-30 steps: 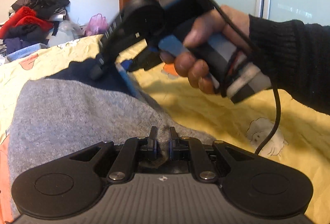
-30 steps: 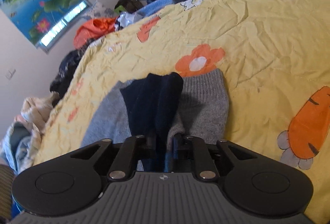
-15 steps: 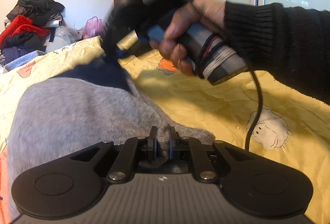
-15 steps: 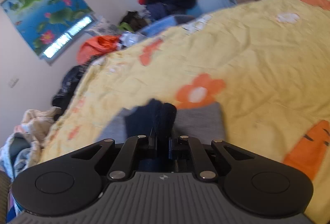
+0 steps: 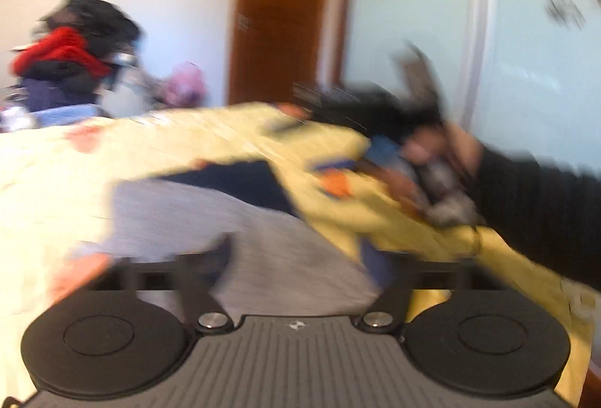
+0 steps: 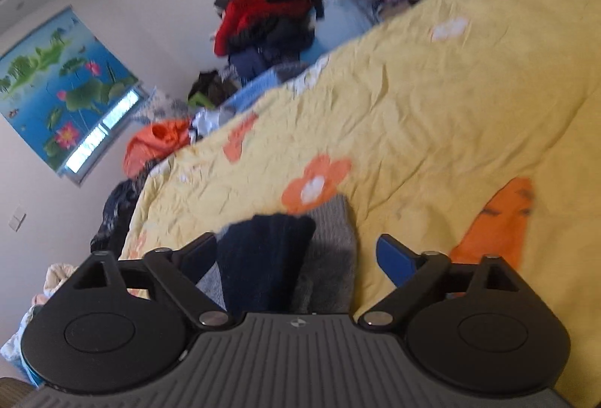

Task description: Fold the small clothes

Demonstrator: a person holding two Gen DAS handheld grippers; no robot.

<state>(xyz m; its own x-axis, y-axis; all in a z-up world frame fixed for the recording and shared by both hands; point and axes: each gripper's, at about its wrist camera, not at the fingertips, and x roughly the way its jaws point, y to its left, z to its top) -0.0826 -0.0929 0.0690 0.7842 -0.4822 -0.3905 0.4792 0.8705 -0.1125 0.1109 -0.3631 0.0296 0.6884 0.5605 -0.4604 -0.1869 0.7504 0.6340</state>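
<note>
Both grippers stood wide apart and held nothing: my left gripper hung over the grey cloth, and my right gripper had its fingers spread either side of the same garment. That garment, a grey knit with a navy part lying on top of it, lay on the bed just under both tools; how neatly it was folded I could not tell, since the left view was badly blurred. My right hand showed there only as a smear beyond the cloth.

I judged a fold had just been laid down and let go. The next move called for checking the edges, then closing on a fresh edge or corner for another fold, low enough to pinch the knit without catching the sheet.

Under it was a creased yellow sheet printed with orange flowers. Beyond lay a heap of clothes, a lotus picture on the wall, and a brown door.
</note>
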